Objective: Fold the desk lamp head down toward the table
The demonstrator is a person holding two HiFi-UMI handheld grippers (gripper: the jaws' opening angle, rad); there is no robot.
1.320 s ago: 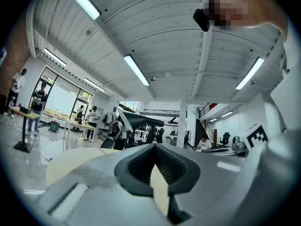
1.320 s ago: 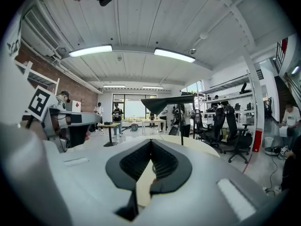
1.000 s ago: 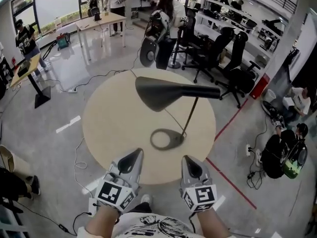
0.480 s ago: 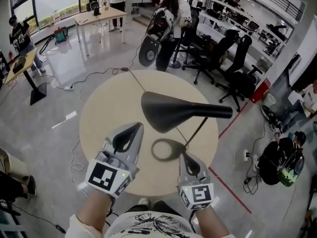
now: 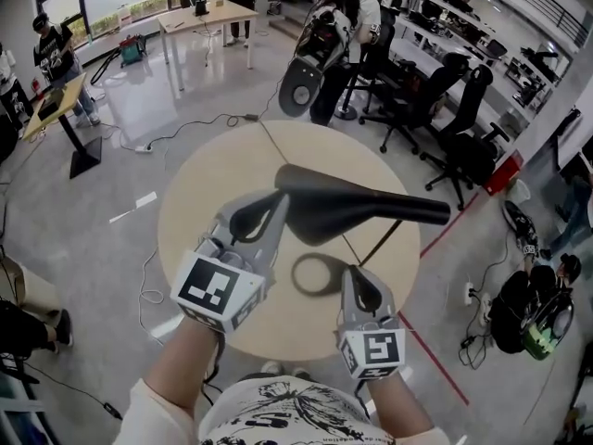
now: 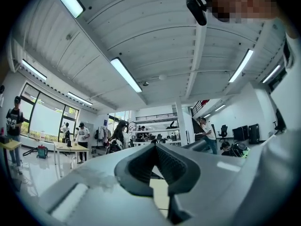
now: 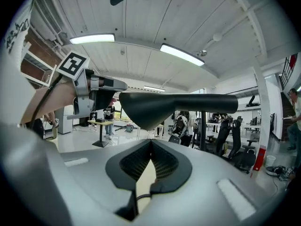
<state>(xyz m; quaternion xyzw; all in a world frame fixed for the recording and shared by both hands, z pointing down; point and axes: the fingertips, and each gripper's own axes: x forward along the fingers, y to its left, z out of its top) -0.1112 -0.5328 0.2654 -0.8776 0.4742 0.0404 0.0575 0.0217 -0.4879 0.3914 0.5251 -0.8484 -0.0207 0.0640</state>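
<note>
The left gripper [image 5: 276, 200] is seen with its jaws closed tip to tip and nothing between them. In the left gripper view [image 6: 155, 146] only a sliver of tabletop shows through the hollow behind the tips. The right gripper [image 5: 358, 274] is likewise clenched on nothing, as its own view [image 7: 151, 141] confirms.

Over the last second the left gripper has been lifted from the near edge of the round table [image 5: 199, 188] and carried forward. It is now held up against the wide shade end of the lamp head [image 5: 345, 209]. Whether the tips are already touching the shade cannot be settled: in the head view they overlap its edge, and in the right gripper view the left gripper is seen just beside the shade's left end. The right gripper has been kept low, just beside the ring-shaped base [image 5: 318, 274].

The lamp head itself is not seen to have tilted. It lies level above the middle of the table, carried on its thin slanted stem [image 5: 378, 239], and it appears as a level dark bar in the right gripper view [image 7: 169, 105].

The approach is therefore judged to be nearly finished and the fold not yet begun. A downward press on the shade end is what is expected to be needed. The right gripper is well placed for the base to be steadied.
</note>
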